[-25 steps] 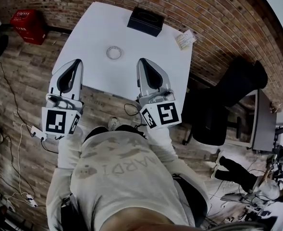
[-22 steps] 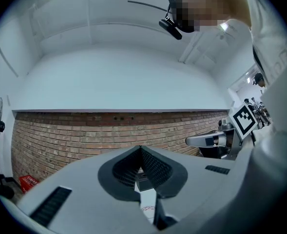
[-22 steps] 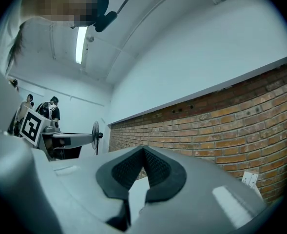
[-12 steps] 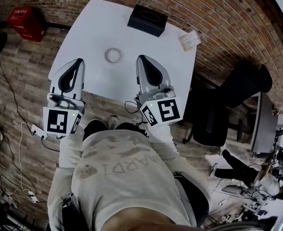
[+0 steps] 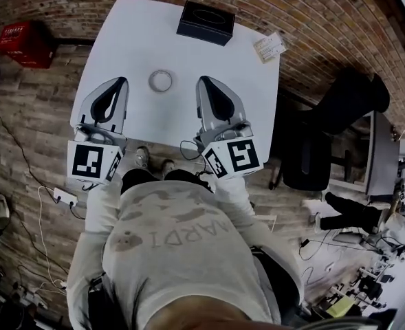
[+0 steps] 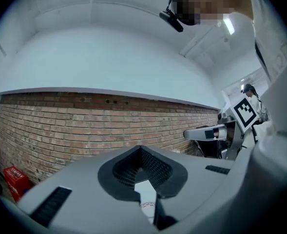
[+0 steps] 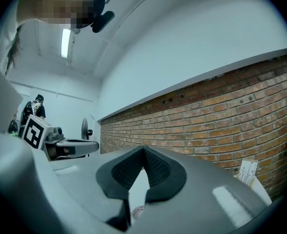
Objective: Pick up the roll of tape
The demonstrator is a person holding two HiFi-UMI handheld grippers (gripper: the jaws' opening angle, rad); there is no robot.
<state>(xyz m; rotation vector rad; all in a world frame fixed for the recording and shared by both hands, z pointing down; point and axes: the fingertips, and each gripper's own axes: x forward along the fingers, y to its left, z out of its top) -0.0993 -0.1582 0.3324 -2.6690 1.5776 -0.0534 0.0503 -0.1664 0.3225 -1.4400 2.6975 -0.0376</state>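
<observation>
The roll of tape (image 5: pixel 161 81), a thin clear ring, lies flat on the white table (image 5: pixel 140 40) near its front edge. My left gripper (image 5: pixel 122 81) reaches over the table's front edge just left of the roll, jaws shut and holding nothing. My right gripper (image 5: pixel 203 81) is level with it just right of the roll, also shut and holding nothing. The roll lies between the two tips, touching neither. In the left gripper view my left gripper (image 6: pixel 141 147) faces a brick wall, and in the right gripper view my right gripper (image 7: pixel 143 149) does too. The tape is hidden in both.
A black box (image 5: pixel 204 22) stands at the table's far edge. A paper card (image 5: pixel 269 47) lies at the far right corner. A red crate (image 5: pixel 20 43) sits on the floor to the left, a black office chair (image 5: pixel 326 136) to the right, cables and a power strip (image 5: pixel 63 196) below left.
Both grippers have moved forward over the table's front edge, so the tape now lies between their tips instead of ahead of them. Both jaws stayed shut.
</observation>
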